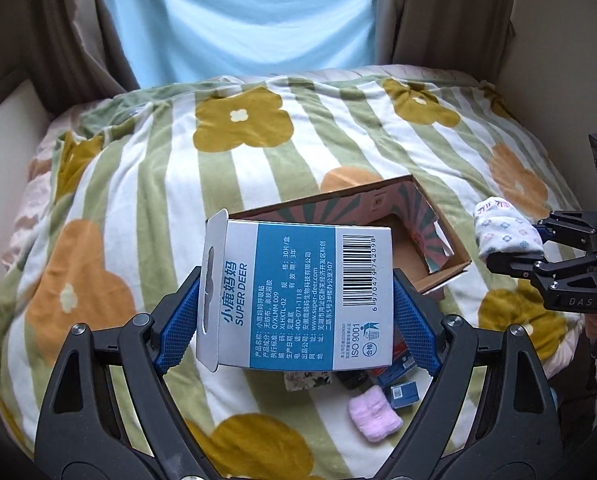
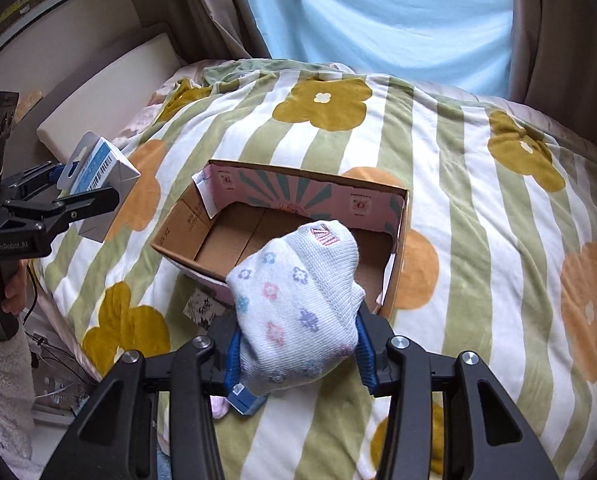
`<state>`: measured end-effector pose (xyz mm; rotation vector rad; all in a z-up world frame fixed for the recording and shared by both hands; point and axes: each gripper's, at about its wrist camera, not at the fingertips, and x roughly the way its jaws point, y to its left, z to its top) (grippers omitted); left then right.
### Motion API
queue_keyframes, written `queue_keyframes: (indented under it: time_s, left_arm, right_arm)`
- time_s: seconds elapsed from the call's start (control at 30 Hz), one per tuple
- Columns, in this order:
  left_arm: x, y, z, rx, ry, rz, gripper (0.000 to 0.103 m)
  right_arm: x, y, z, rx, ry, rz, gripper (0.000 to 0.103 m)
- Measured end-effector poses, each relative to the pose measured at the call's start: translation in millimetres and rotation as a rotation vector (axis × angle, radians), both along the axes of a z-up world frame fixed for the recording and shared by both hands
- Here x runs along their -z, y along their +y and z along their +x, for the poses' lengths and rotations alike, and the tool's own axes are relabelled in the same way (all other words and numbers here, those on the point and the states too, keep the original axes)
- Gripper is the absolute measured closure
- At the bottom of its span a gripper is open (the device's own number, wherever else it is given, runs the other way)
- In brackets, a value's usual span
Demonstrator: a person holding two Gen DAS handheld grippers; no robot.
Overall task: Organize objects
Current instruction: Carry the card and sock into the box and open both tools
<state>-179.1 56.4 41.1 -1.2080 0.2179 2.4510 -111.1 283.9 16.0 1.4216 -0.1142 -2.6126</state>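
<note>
My left gripper (image 1: pixel 296 312) is shut on a blue and white product box (image 1: pixel 294 296), held above the bed in front of an open cardboard box (image 1: pixel 438 248). The product box also shows in the right wrist view (image 2: pixel 98 176) in the left gripper (image 2: pixel 78 196). My right gripper (image 2: pixel 298 344) is shut on a rolled white sock with small flowers (image 2: pixel 298 296), held just before the near edge of the cardboard box (image 2: pixel 186 216). The sock (image 1: pixel 506 236) and right gripper (image 1: pixel 514 250) appear at the right in the left wrist view. The cardboard box looks empty inside.
A striped flower blanket (image 1: pixel 258 152) covers the bed. Near the front lie a pink folded cloth (image 1: pixel 374 416), a small dark blue box (image 1: pixel 404 394), a patterned packet (image 1: pixel 308 380) and other small items partly hidden. Curtains (image 2: pixel 378 12) hang behind; a white cushion (image 2: pixel 110 92) at left.
</note>
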Motion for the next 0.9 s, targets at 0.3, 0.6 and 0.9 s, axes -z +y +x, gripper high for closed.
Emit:
queue_keyframes:
  time_s: [0.3,0.6,0.9]
  left_arm:
    - [62.7,13.4,-76.7,-0.004,-0.116,-0.036,0.017]
    - [127.5,16.8,-116.1,-0.029,-0.206,-0.067,0.017]
    - [159.2,23.7,-122.8,-0.024,-0.249,-0.097,0.017]
  right_arm:
    - [30.3,-5.4,-85.3,0.008,-0.079,0.042,0.061]
    - [86.1,5.0,-127.6,0.071,-0.176,0.002,0.061]
    - [105.8,5.7,-143.5,0.087,-0.207,0.02,0.061]
